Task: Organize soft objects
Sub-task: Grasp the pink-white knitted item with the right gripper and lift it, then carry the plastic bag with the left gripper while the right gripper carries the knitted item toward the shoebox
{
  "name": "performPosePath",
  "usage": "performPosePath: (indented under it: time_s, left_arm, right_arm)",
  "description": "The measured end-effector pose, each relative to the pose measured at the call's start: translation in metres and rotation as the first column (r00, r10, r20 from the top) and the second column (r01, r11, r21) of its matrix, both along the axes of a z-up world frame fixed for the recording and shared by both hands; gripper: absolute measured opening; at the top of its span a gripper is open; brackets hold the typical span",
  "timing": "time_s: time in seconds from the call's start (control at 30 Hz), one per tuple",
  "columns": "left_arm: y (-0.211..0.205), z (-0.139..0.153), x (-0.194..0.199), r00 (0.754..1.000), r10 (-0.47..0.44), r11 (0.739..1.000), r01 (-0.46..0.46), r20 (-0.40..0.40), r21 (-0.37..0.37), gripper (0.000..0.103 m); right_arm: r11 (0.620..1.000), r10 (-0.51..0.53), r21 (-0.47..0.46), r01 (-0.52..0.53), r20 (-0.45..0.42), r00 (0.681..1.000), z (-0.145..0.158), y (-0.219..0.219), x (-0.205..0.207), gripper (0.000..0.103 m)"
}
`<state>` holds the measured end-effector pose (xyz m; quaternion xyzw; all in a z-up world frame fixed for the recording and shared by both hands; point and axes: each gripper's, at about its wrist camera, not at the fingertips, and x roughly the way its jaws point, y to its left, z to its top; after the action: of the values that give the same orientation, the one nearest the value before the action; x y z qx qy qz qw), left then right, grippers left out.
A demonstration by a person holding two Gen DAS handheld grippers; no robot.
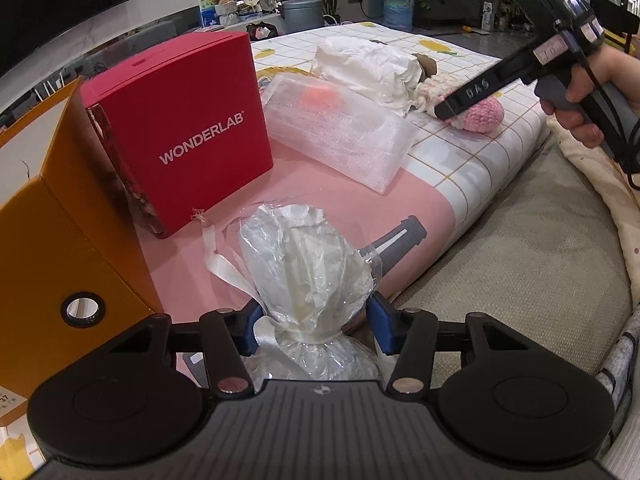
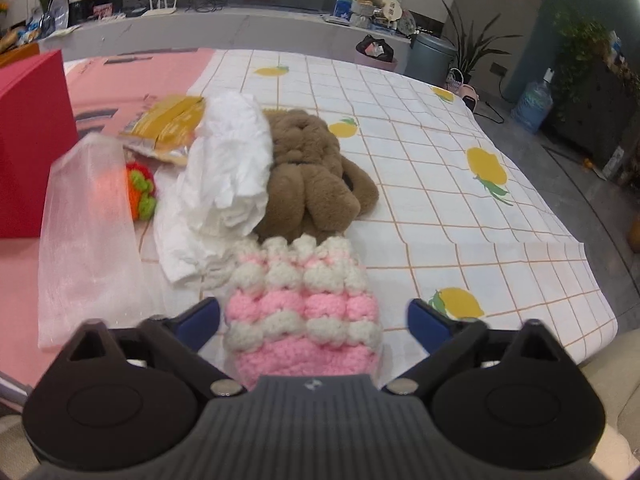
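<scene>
My left gripper (image 1: 312, 316) is shut on a crinkled clear cellophane bag (image 1: 308, 272) tied with a white ribbon, above the pink cloth. My right gripper (image 2: 314, 320) is open around a pink and white crochet pouch (image 2: 304, 304) that lies on the checked cloth; its jaws stand apart from the pouch's sides. The pouch also shows in the left wrist view (image 1: 480, 114) under the right gripper (image 1: 444, 110). Behind it lie a brown plush toy (image 2: 316, 176), white crumpled fabric (image 2: 228, 176), a frosted mesh bag (image 2: 86, 236) and an orange and green crochet piece (image 2: 140, 192).
A red WONDERLAB box (image 1: 188, 128) and an orange box (image 1: 60, 240) stand at the left. A yellow foil packet (image 2: 168, 124) lies behind the white fabric. The mattress edge (image 1: 480, 200) drops to a beige surface at the right.
</scene>
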<state>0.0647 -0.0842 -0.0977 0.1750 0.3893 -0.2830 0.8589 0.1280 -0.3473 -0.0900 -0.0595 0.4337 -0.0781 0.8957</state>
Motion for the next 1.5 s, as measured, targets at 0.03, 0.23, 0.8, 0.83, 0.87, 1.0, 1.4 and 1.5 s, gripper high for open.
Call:
performPosePath:
  time_s: [0.03,0.23,0.8,0.83,0.87,1.0,1.4,1.5]
  left_arm:
    - [0.0,0.0,0.0,1.0,0.003,1.0,-0.003,0.0,-0.002,0.06]
    - [0.003,0.001,0.002,1.0,0.023,1.0,-0.023,-0.001,-0.005,0.06]
    - [0.012,0.019,-0.002,0.997,0.038,0.998,-0.034,0.072,-0.049,0.058]
    - [0.013,0.022,-0.002,0.996,0.039,0.998,-0.034,0.082,-0.054,0.058]
    - [0.014,0.025,-0.002,0.995,0.04,0.998,-0.035,0.091,-0.06,0.058]
    - [0.016,0.033,-0.001,0.993,0.035,0.997,-0.026,0.109,-0.078,0.058]
    - [0.035,0.093,0.007,0.972,0.105,0.977,-0.061,0.21,-0.204,0.057]
    - [0.054,0.123,0.013,0.957,0.151,0.957,-0.079,0.247,-0.279,0.057]
  right_arm:
    - [1.0,0.005,0.001,-0.005,-0.008,1.0,-0.002,0.001,0.0,0.075]
    - [0.994,0.049,-0.095,-0.049,-0.001,0.999,-0.006,0.016,-0.006,0.066]
    - [0.99,0.016,-0.139,-0.012,0.03,0.999,0.026,0.027,-0.032,0.024]
    - [0.994,0.006,-0.113,-0.001,0.039,0.999,0.031,0.024,-0.034,0.024]
    - [0.997,-0.006,-0.082,0.01,0.052,0.999,0.038,0.022,-0.037,0.024]
    - [1.0,-0.017,-0.018,0.018,0.093,0.996,0.062,0.023,-0.048,0.024]
    - [0.996,0.062,0.041,-0.076,0.271,0.96,0.138,0.06,-0.078,0.024]
    - [0.992,0.06,0.084,-0.09,0.307,0.95,0.156,0.067,-0.082,0.024]
